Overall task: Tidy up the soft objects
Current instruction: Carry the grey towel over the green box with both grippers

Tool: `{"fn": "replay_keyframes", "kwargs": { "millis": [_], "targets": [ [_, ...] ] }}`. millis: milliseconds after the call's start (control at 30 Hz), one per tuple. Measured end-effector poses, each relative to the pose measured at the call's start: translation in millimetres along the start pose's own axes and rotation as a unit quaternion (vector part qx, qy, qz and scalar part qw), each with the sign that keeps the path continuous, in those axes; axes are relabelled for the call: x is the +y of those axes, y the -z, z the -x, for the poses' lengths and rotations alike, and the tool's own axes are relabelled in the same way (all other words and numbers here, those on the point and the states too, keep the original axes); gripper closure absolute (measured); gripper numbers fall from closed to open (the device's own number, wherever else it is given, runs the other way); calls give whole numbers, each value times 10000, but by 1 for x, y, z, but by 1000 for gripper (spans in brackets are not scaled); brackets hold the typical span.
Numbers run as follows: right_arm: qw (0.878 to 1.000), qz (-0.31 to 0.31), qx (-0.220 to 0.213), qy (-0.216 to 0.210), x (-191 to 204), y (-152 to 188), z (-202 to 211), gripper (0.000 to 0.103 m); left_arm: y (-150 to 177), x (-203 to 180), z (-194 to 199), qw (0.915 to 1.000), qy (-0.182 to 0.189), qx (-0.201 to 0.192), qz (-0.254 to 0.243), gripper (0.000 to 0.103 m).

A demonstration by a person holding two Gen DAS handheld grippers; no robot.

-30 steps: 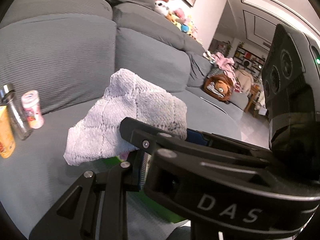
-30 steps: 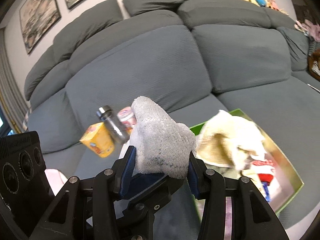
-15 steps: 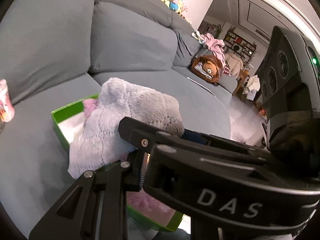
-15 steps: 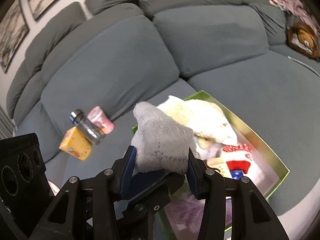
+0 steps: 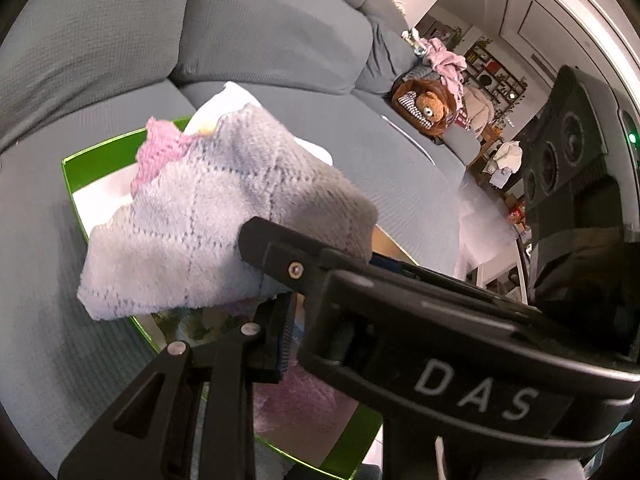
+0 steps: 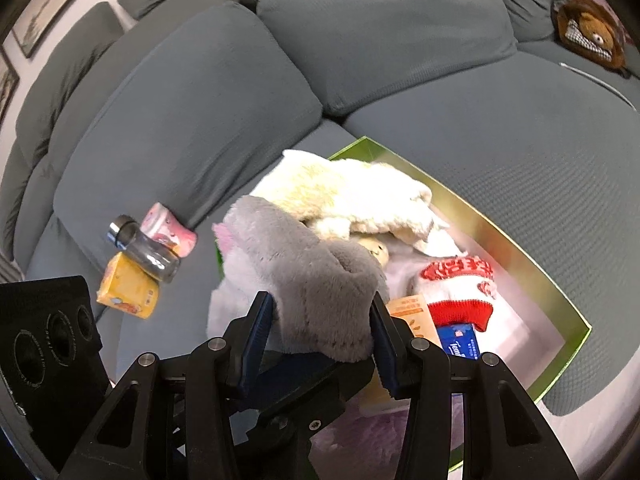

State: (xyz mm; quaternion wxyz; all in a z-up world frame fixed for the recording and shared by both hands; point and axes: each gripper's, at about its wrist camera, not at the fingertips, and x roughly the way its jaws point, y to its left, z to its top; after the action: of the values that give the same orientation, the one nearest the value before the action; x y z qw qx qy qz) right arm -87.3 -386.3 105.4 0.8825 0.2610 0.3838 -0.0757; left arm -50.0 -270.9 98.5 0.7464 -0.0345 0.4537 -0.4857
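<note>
While hanging over the green box (image 6: 516,236) on the grey sofa (image 6: 480,128), being carried by both grippers: a fluffy grey cloth (image 5: 224,216). Pinching one edge of it, fingers almost together though easing apart: the left gripper (image 5: 276,292). Clamping a bunched fold between blue pads (image 6: 256,332): the right gripper (image 6: 320,328). Lying inside the box: a cream plush cloth (image 6: 352,196), a red-and-white knit (image 6: 460,292). Sitting beside it on the seat: a yellow carton (image 6: 128,288), a dark bottle (image 6: 144,248), a pink can (image 6: 168,228).
</note>
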Motion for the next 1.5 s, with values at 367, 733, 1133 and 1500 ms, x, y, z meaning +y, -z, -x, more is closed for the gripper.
{"fn": "replay_keyframes", "kwargs": {
  "millis": [367, 733, 1133, 1500],
  "targets": [
    [9995, -191, 244, 79, -12, -2, -17, 54, -1, 6, -14, 9990, -124, 358, 219, 84],
    [9986, -365, 369, 61, -22, -5, -27, 52, -3, 9, -21, 9980, -232, 545, 200, 84],
    [9980, -499, 367, 108, -26, -6, -28, 46, -6, 12, -26, 9974, -263, 637, 200, 81],
    [9972, -641, 345, 170, -32, -7, -30, 40, -10, 7, -33, 9963, -397, 741, 156, 76]
  ]
}}
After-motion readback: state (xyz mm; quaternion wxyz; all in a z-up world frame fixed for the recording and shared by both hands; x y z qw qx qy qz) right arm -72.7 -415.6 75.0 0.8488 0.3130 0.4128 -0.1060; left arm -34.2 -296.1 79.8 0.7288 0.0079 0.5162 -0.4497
